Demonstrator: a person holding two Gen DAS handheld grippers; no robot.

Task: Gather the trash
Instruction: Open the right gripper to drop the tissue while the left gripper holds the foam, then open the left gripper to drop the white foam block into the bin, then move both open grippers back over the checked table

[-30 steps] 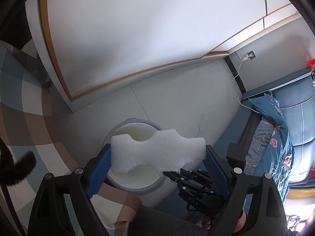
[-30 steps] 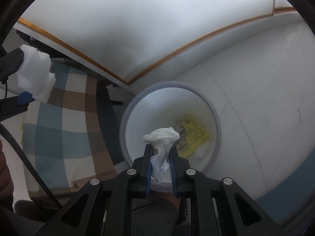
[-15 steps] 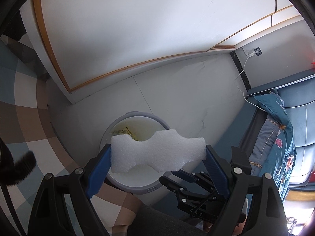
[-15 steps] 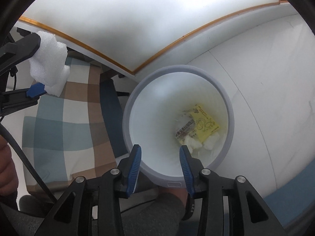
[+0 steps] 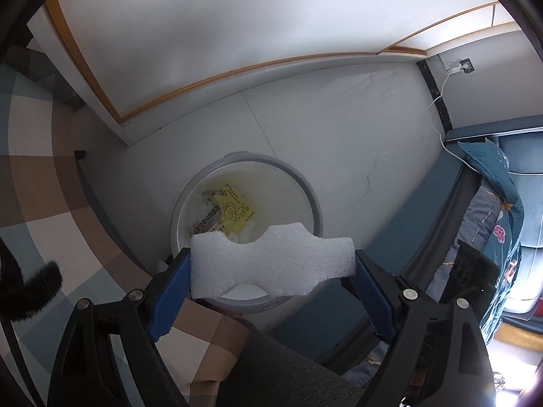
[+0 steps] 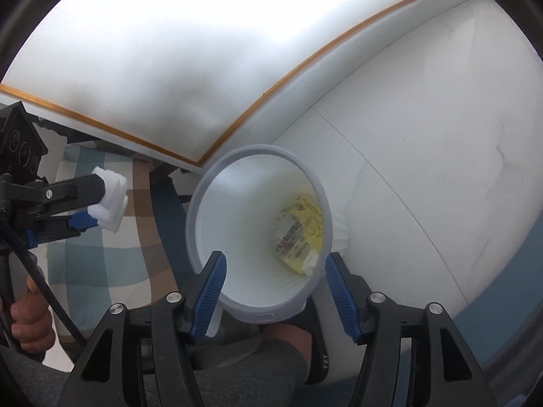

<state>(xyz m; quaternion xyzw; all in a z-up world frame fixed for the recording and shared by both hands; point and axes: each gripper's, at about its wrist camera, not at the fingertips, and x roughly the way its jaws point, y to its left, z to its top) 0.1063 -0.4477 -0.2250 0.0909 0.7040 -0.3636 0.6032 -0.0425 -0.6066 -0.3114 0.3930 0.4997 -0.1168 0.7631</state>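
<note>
L gripper [image 5: 271,271] is being kept clamped on white foam piece [image 5: 271,264] above bin [image 5: 314,203]. R gripper [image 6: 275,291], nothing between pads, jaws just being opened, is being held over bin w/ yellow wrapper [image 6: 305,230] inside.

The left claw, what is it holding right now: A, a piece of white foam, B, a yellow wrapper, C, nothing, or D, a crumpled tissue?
A: the left claw has a wavy-edged piece of white foam clamped between its blue pads, near the bin, while the yellow wrapper lies inside the bin.
</note>
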